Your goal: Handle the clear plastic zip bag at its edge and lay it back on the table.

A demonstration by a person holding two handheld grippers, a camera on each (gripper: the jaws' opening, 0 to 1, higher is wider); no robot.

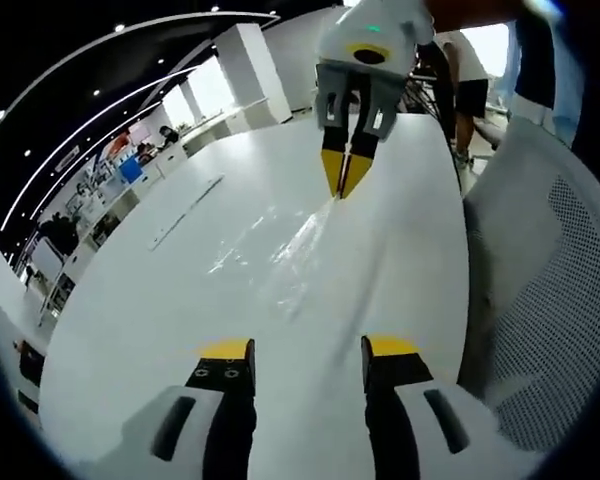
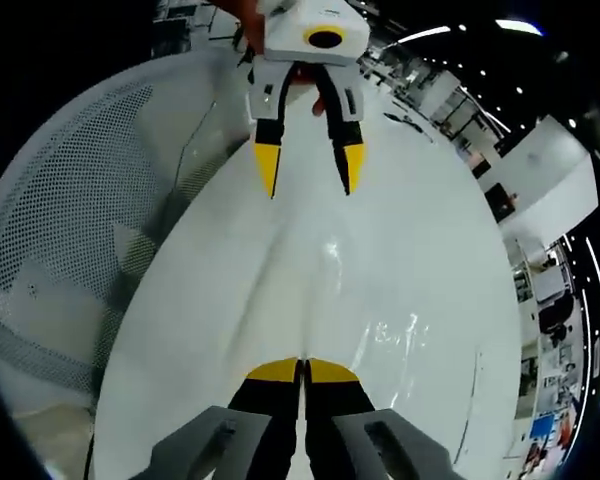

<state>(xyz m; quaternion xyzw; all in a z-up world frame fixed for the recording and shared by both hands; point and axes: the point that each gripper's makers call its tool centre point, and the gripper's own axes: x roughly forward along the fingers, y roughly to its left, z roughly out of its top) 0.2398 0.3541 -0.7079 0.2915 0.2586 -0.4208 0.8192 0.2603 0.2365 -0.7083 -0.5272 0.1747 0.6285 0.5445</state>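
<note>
A single clear zip bag (image 1: 295, 250) lies crinkled and glossy on the smooth white worktop (image 1: 180, 300), near its middle; its transparent film nearly vanishes against the surface, so its outline is hard to trace. The right tool (image 1: 346, 170), yellow-tipped, has its jaws pinched together on the bag's far edge, the film stretching up from the worktop. The left tool (image 2: 309, 165) hangs with jaws apart, holding nothing. One white mesh-backed chair (image 1: 550, 270) stands along the worktop's edge, cut off by the frame. Background shelving is too blurred to read.
</note>
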